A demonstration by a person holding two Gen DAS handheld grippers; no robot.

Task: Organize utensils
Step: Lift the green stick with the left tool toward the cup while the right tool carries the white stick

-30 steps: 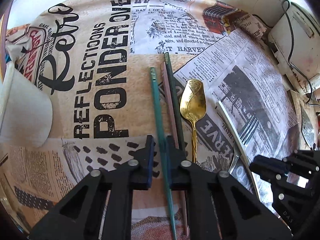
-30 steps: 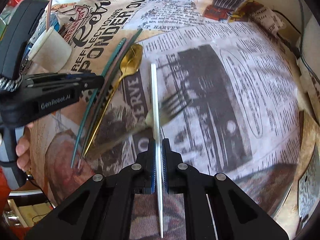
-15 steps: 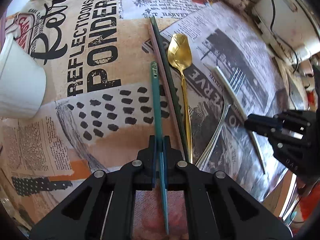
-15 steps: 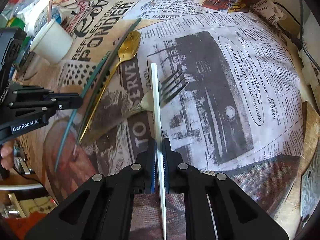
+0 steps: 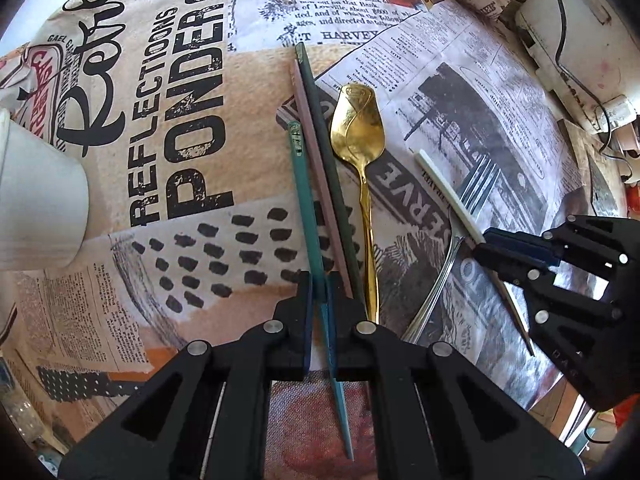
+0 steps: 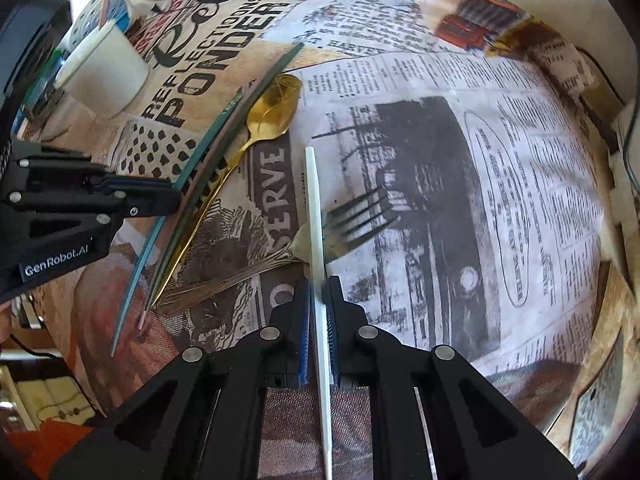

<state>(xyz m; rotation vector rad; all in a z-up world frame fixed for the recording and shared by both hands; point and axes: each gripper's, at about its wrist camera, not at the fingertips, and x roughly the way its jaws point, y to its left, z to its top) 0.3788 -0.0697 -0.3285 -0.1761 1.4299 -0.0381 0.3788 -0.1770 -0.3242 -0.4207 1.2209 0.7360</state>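
My left gripper [image 5: 319, 288] is shut on a teal chopstick [image 5: 304, 196], held over the printed tablecloth beside a pink chopstick [image 5: 316, 160] and a dark green chopstick [image 5: 328, 168] that lie on the cloth. A gold spoon [image 5: 358, 128] lies just right of them. My right gripper [image 6: 319, 292] is shut on a white chopstick [image 6: 314, 200], which crosses above a silver fork [image 6: 360, 212]. In the left wrist view the right gripper [image 5: 486, 246] shows at the right with the white chopstick [image 5: 444, 188]. The left gripper [image 6: 168, 196] shows at the left of the right wrist view.
A white cup [image 5: 36, 192] stands at the left on the cloth; in the right wrist view the cup [image 6: 104, 68] holds a pink stick. A white box with cables [image 5: 580, 32] sits at the far right edge. The newspaper-print tablecloth [image 5: 480, 92] covers the round table.
Both grippers shifted a little over the cloth with their chopsticks still gripped. The teal chopstick now sits closer beside the pink and green pair than half a second ago.
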